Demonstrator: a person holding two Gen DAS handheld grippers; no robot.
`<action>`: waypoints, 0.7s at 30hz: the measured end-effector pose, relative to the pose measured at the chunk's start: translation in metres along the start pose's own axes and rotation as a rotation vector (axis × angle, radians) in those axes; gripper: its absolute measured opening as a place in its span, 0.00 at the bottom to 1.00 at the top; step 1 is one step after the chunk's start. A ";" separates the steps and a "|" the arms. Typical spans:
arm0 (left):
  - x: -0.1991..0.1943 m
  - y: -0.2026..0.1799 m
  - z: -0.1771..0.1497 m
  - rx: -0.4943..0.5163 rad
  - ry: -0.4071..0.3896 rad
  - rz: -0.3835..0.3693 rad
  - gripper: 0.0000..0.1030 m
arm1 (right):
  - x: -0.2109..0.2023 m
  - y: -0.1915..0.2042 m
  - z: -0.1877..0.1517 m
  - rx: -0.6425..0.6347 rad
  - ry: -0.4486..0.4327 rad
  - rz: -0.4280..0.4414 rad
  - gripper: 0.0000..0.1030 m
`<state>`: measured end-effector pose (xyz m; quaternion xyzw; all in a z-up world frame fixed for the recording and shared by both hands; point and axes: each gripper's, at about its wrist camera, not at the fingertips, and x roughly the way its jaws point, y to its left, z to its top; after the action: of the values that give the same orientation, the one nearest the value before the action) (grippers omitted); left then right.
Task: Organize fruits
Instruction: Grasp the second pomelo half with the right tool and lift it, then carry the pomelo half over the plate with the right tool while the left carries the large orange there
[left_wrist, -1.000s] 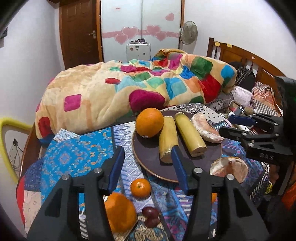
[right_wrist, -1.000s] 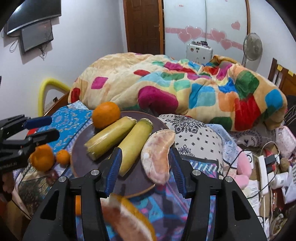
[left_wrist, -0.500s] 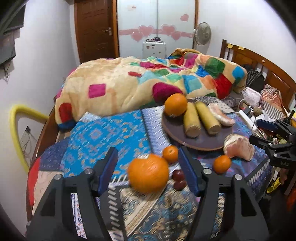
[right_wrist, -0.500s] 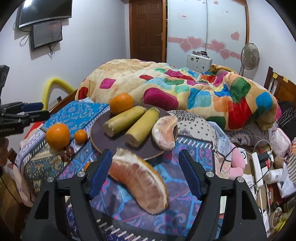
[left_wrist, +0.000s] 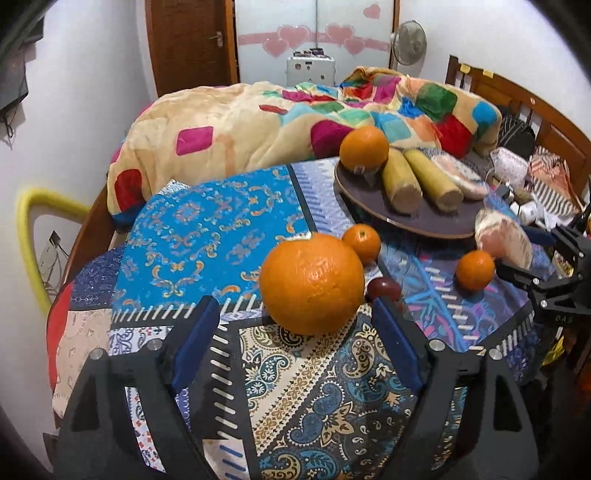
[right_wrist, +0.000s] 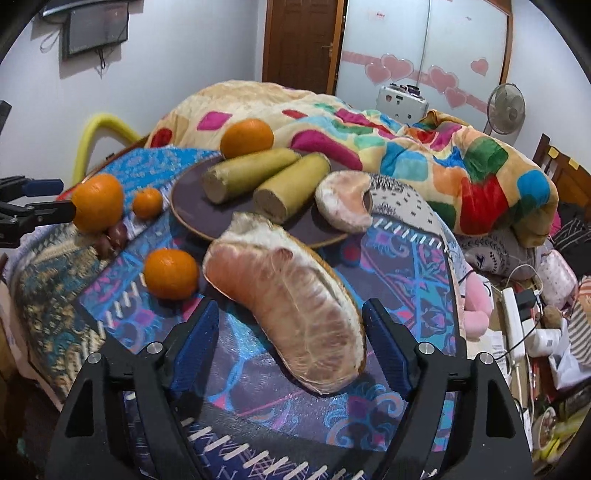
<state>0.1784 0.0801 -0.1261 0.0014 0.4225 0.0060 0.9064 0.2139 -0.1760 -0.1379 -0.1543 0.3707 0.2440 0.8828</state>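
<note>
A dark round plate (left_wrist: 428, 221) (right_wrist: 192, 214) holds an orange (left_wrist: 364, 147), two yellow-green cut pieces (left_wrist: 400, 177) and a pomelo segment (right_wrist: 347, 201). My left gripper (left_wrist: 295, 339) is open, its jaws either side of a big orange (left_wrist: 312, 282) on the cloth. My right gripper (right_wrist: 291, 339) is open around a large pomelo segment (right_wrist: 291, 306) lying on the cloth. Two small tangerines (left_wrist: 362, 242) (right_wrist: 170, 273) and dark red fruits (right_wrist: 112, 236) lie loose near the plate.
A patterned patchwork cloth (left_wrist: 207, 229) covers the table. A bed with a colourful quilt (left_wrist: 258, 114) stands behind it. Cluttered items and cables (right_wrist: 524, 314) lie to the right of the table. A yellow chair frame (left_wrist: 33, 221) stands at left.
Both grippers have pulled back from the plate and lowered. The left now frames the big orange; the right now frames the large pomelo segment.
</note>
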 end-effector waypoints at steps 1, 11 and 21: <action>0.003 0.000 0.000 0.002 0.004 0.002 0.82 | 0.002 0.000 0.000 -0.003 0.006 -0.003 0.75; 0.023 -0.001 0.005 -0.015 0.018 -0.010 0.83 | 0.007 -0.004 0.001 0.001 -0.003 0.006 0.58; 0.033 -0.008 0.012 -0.009 0.013 -0.023 0.83 | 0.003 -0.012 -0.008 0.065 -0.031 0.031 0.48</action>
<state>0.2085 0.0721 -0.1438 -0.0078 0.4282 -0.0025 0.9037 0.2179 -0.1888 -0.1439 -0.1161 0.3668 0.2478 0.8892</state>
